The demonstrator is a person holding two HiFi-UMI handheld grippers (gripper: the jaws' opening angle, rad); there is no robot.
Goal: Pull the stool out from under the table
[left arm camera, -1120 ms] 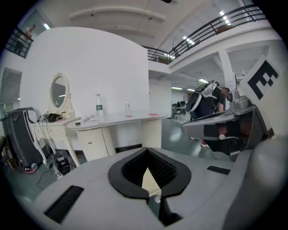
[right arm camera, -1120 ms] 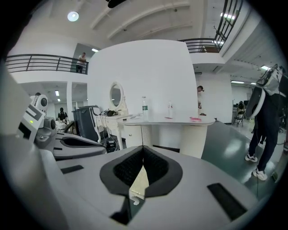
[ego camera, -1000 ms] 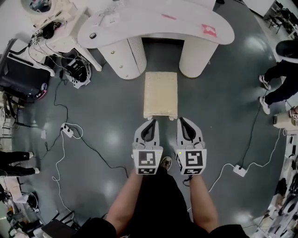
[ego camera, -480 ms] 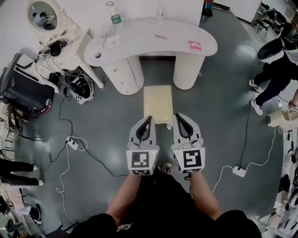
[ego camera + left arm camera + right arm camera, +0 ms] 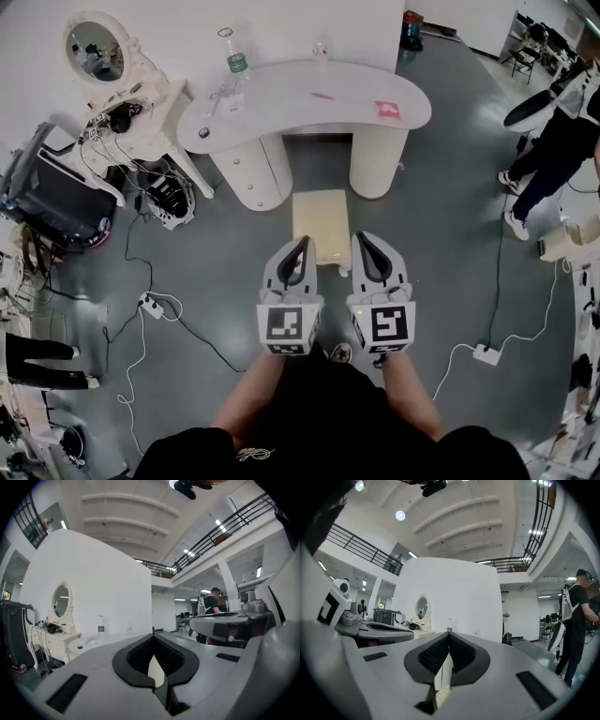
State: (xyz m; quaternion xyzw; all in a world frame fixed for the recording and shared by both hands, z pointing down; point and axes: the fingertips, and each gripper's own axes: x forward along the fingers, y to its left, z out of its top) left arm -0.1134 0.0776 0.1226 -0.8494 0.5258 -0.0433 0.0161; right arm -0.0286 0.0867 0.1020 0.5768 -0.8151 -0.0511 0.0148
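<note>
The cream rectangular stool [image 5: 320, 223] stands on the grey floor in front of the white curved table [image 5: 309, 94], its far end near the gap between the two pedestals. My left gripper [image 5: 304, 241] and right gripper [image 5: 359, 236] are held side by side above the stool's near edge, both shut with nothing gripped. In the left gripper view the left gripper [image 5: 153, 636] points level toward the wall. The right gripper [image 5: 449, 634] shows a ribbed pedestal and a sliver of cream stool [image 5: 439, 693] through its closed jaws.
A plastic bottle [image 5: 235, 52] stands on the table. A white vanity with an oval mirror [image 5: 98, 52] and black equipment [image 5: 47, 202] are at the left, with cables and a power strip [image 5: 155, 302] on the floor. A person [image 5: 553, 141] stands at the right.
The view has pulled back and up, so stool and table look smaller and farther. Both grippers stay shut, side by side, over the stool's near edge.
</note>
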